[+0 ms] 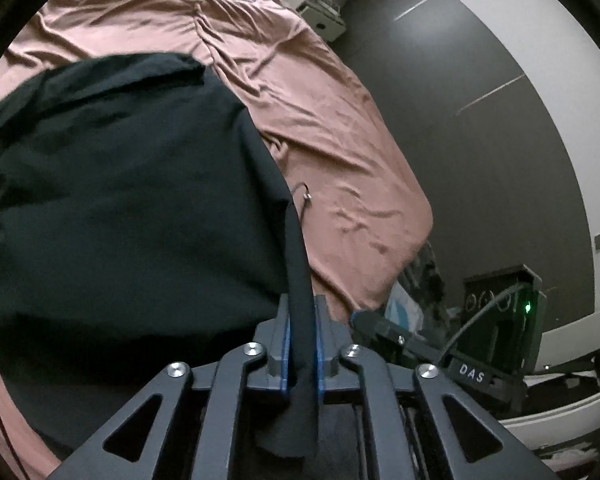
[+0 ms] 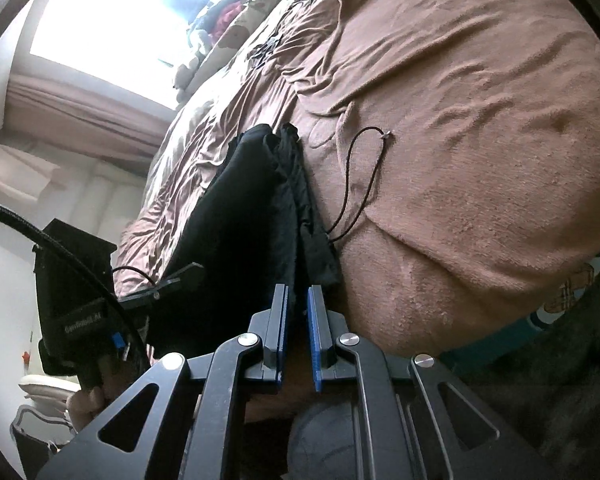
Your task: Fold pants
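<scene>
While the black pants [image 1: 112,200] lie spread over the pink-brown bedsheet [image 1: 320,120], a thick edge of their cloth runs straight back between the blue pads of the left gripper [image 1: 300,320], which is clamped on it. From the right wrist view, the right gripper [image 2: 298,308] sits just behind the bunched end of the pants [image 2: 260,208]; dark cloth fills the narrow gap between its pads, so it too is closed on the fabric. A thin drawstring [image 2: 360,176] loops out from the pants onto the sheet beside them. Beyond the pants, the sheet is wrinkled; past its far edge stands a bright window [image 2: 120,12], with a dark grey floor [image 1: 480,140] alongside the bed.
</scene>
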